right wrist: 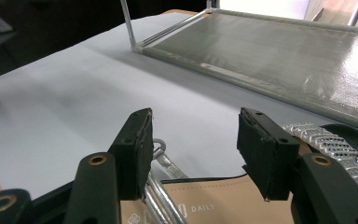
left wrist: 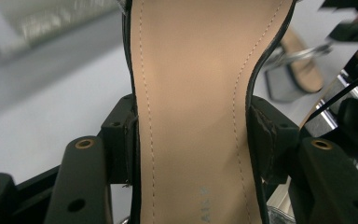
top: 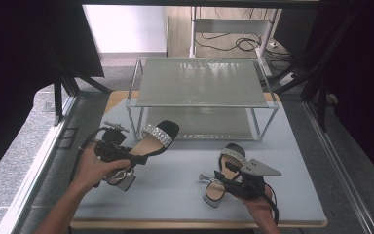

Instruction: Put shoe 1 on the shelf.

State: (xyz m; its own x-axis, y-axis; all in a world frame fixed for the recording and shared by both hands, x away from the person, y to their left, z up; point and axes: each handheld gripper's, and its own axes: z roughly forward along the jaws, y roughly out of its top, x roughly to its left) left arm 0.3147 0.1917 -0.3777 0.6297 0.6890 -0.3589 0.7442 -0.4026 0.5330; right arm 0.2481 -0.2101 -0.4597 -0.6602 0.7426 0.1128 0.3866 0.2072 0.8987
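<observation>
A black block-heel sandal point(top: 152, 140) with a tan insole point(left wrist: 191, 93) and a rhinestone toe strap is held up off the table at the left. My left gripper point(top: 135, 157) point(left wrist: 191, 135) is shut on it, one pad pressing each side of the sole at its waist. A matching sandal point(top: 231, 157) lies on the grey mat at the right, also seen farther off point(left wrist: 303, 70). My right gripper point(top: 222, 179) point(right wrist: 193, 140) hangs just over that sandal's insole point(right wrist: 214, 205). Its jaws stand open, with a silver buckle point(right wrist: 161, 161) by the left pad and the rhinestone strap point(right wrist: 326, 140) to the right.
A two-tier rack point(top: 199, 83) with a metal frame and mesh shelves stands at the back of the grey mat point(top: 175, 195); its lower shelf point(right wrist: 284, 51) lies ahead of the right gripper. Dark curtains flank the table, with cables on the floor behind.
</observation>
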